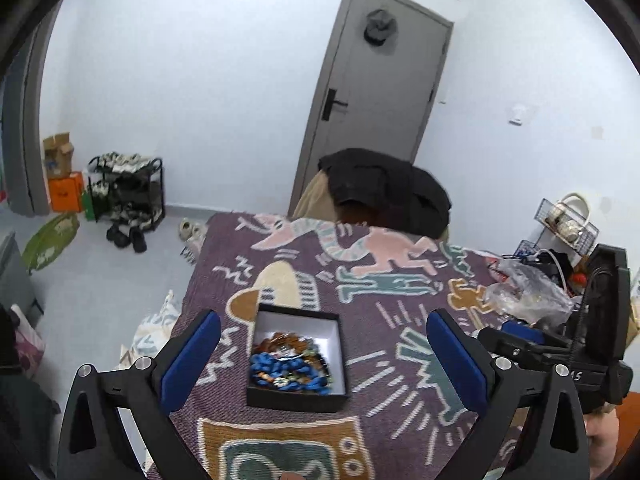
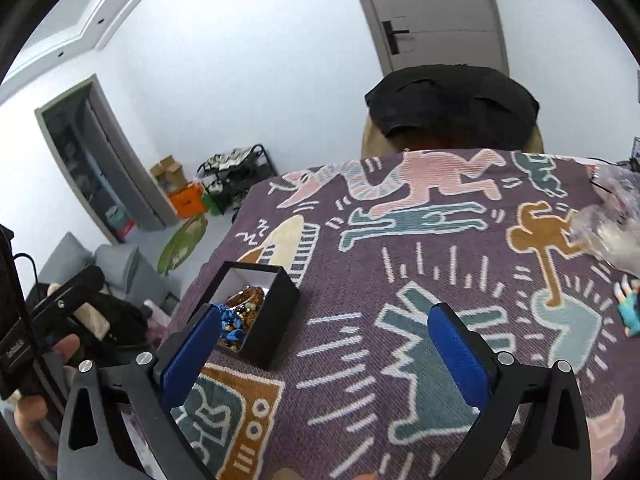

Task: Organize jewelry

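A small black box (image 1: 297,394) with a white lining holds a heap of jewelry (image 1: 288,364), blue and amber beads. It sits on a purple patterned blanket (image 1: 360,280). My left gripper (image 1: 324,328) is open and empty, its blue pads on either side of the box, above it. In the right wrist view the box (image 2: 268,320) lies at the left, by the left blue pad. My right gripper (image 2: 320,328) is open and empty, over bare blanket (image 2: 360,280) to the right of the box.
A crumpled clear plastic bag (image 1: 524,292) and cables lie at the blanket's right, also in the right wrist view (image 2: 612,224). A small figure (image 2: 632,312) lies at the right edge. A chair with a black coat (image 1: 384,188) stands behind. A shoe rack (image 1: 128,188) is on the floor at left.
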A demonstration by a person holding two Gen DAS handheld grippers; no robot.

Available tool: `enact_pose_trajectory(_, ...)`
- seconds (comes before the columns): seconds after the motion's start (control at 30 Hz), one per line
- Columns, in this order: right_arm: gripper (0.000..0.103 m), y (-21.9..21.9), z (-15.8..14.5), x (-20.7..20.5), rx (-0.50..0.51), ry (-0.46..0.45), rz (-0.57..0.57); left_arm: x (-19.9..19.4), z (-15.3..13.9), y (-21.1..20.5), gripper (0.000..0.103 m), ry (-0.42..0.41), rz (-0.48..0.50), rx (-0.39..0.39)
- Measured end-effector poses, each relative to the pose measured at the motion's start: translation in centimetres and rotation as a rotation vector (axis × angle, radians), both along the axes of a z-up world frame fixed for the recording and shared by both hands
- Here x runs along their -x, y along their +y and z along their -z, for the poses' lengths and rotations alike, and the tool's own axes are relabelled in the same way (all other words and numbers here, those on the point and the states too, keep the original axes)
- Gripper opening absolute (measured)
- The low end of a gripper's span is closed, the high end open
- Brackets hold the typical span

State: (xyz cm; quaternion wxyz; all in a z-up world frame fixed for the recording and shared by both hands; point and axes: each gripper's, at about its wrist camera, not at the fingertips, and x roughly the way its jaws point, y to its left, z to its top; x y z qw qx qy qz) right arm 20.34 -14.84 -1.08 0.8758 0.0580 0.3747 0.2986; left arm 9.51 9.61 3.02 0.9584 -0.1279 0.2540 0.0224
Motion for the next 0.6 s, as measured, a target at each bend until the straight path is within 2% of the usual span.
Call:
enact_pose_trajectory(0.23, 0.103, -3.1, -0.6, 1.9, -0.024, -0.040, 0.042, 1.2, -1.1, -2.8, 0.103, -0.020, 0.040, -0.062)
enact_pose_trajectory(0.4, 0.103, -4.6, -1.0, 3.3, -0.006, -0.074, 0.069, 2.5, -1.4, -4.7, 0.103, -0.037, 0.029, -0.121)
enact_pose_trajectory(0.6, 0.103, -5.8, -1.3, 5.2, 0.013, -0.093, 0.068, 3.9, -1.6, -6.3, 0.103, -0.044, 0.052, -0.142)
